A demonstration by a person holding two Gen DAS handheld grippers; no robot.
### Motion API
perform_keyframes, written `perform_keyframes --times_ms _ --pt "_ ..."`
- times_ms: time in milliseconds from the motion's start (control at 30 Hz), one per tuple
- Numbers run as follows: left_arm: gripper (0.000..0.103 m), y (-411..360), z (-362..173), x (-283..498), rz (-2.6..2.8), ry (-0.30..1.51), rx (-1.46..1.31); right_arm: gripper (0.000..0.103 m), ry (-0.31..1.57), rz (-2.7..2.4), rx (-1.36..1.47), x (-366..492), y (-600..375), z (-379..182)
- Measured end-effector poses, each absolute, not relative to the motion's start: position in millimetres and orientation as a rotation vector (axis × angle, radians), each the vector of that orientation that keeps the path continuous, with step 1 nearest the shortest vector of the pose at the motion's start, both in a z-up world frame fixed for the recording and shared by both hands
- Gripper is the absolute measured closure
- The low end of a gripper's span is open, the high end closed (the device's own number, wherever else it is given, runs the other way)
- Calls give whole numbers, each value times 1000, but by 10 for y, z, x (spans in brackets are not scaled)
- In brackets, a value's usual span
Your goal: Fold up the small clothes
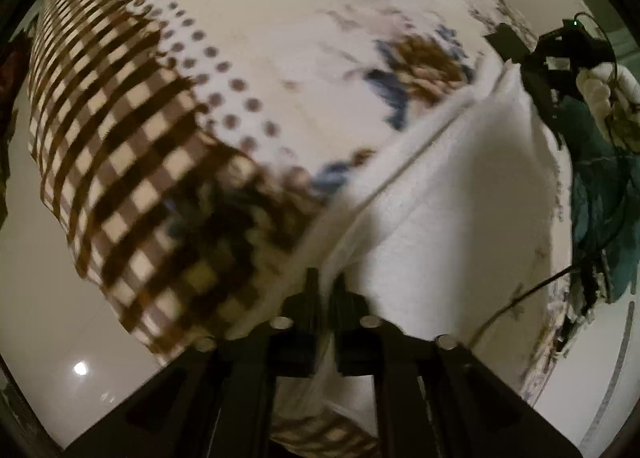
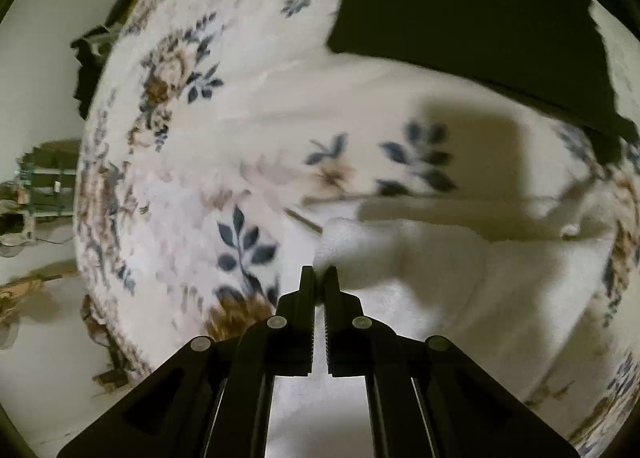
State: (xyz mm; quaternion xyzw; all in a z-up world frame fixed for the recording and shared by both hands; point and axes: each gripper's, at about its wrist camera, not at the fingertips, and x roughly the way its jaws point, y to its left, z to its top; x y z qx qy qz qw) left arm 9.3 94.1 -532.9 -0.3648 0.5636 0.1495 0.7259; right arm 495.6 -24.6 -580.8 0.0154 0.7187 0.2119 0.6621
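A small white garment (image 1: 460, 194) hangs stretched between both grippers above a floral blanket (image 1: 304, 42). My left gripper (image 1: 329, 282) is shut on one corner of it. In the left wrist view the right gripper (image 1: 520, 58) shows at the far right, pinching the other corner, held by a gloved hand (image 1: 608, 94). In the right wrist view my right gripper (image 2: 319, 278) is shut on a corner of the white garment (image 2: 440, 278), which trails to the right over the blanket (image 2: 192, 186).
A dark folded cloth (image 2: 472, 18) lies on the blanket at the upper right. The blanket has a brown checked border (image 1: 112, 146). A teal cloth (image 1: 600, 202) lies at the right edge. Pale floor (image 1: 52, 318) surrounds the blanket; a shelf (image 2: 48, 178) stands far left.
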Motion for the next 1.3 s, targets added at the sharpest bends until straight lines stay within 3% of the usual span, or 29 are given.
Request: perform_keyframes --times_ms 300,400,433,467,533,600,633,833,1000,1033,1067,1100,1300 --pt "100 1035 -5471 61 277 1316 -834 100 1649 409 -4 4959 236 -6187" --pt "94 1101 -5420 65 261 1359 -871 98 1679 441 -3 4987 271 -6220" --pt "88 1124 -5359 77 259 1370 -865 96 1720 466 41 5009 233 -6236" --pt "82 1168 -5236 96 266 1373 -830 93 1743 508 121 5031 161 -6204" --pt "54 1230 -5056 183 266 1353 -783 53 1699 570 257 5078 -124 -5972" --pt "42 1317 -4840 436 231 1289 -772 41 1579 543 302 5093 -596 -5617" --pt "41 1345 -4744 661 196 1252 -768 41 1537 521 312 5085 -825 -5495" --pt "41 1083 -4596 2257 -5 1149 -619 41 1478 252 320 4926 -2243 -5449" --pt "42 728 -5081 3600 -118 1257 -565 41 1529 187 494 4839 -2858 -5960" --pt "49 720 -5182 3728 -131 1275 -590 41 1532 194 520 4817 -2885 -6057" --pt "66 726 -5331 3856 -122 1289 -620 41 1538 208 545 4802 -2888 -6163" --pt "94 734 -5391 3893 -100 1298 -620 41 1544 224 565 4788 -2884 -6250" --pt "96 908 -5314 3839 -42 1323 -560 41 1568 275 624 4453 -2884 -6475"
